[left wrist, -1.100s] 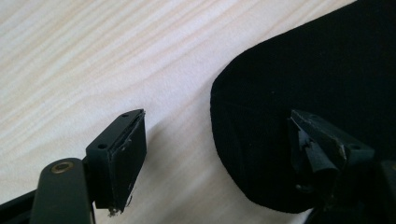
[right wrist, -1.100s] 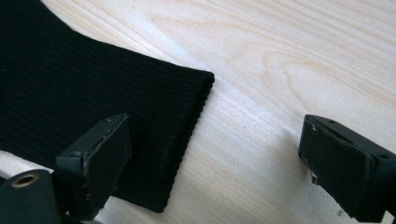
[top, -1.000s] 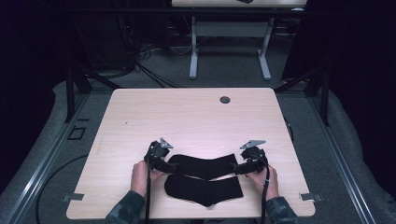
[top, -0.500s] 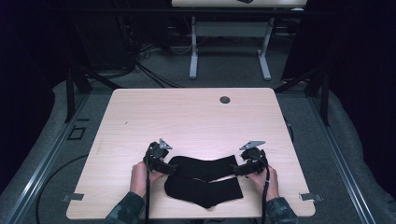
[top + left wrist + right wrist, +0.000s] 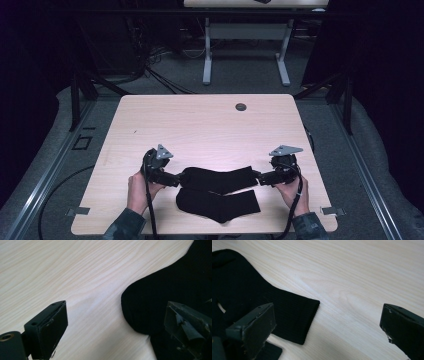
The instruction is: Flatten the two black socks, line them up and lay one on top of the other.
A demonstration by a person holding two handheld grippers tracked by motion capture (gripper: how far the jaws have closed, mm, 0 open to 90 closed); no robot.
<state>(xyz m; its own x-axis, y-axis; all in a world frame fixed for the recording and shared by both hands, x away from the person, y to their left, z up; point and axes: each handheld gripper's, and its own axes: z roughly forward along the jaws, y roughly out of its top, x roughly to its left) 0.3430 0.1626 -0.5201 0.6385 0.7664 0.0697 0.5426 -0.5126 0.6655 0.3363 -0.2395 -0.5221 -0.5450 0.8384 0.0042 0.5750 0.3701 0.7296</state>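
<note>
Two black socks lie flat near the front edge of the pale wooden table [image 5: 200, 125], the upper sock [image 5: 217, 178] partly over the lower sock [image 5: 218, 205]. My left gripper [image 5: 175, 177] hovers at the upper sock's left end. In the left gripper view that gripper [image 5: 116, 307] is open above the rounded toe [image 5: 160, 295]. My right gripper [image 5: 258, 177] hovers at the right end. In the right gripper view that gripper [image 5: 327, 310] is open beside the ribbed cuff [image 5: 287, 307]. Both pairs of jaws have just been opening, with no cloth pinched between them.
A small dark round disc [image 5: 241, 106] sits near the table's far edge. Beyond the table stands another desk's white leg frame [image 5: 207, 55], with cables [image 5: 150, 65] on the dark floor. The person's hands and sleeves come in at the front edge.
Both grippers have let go of the upper sock's ends, opened wider and risen a little. The sock stays flat on the table.
</note>
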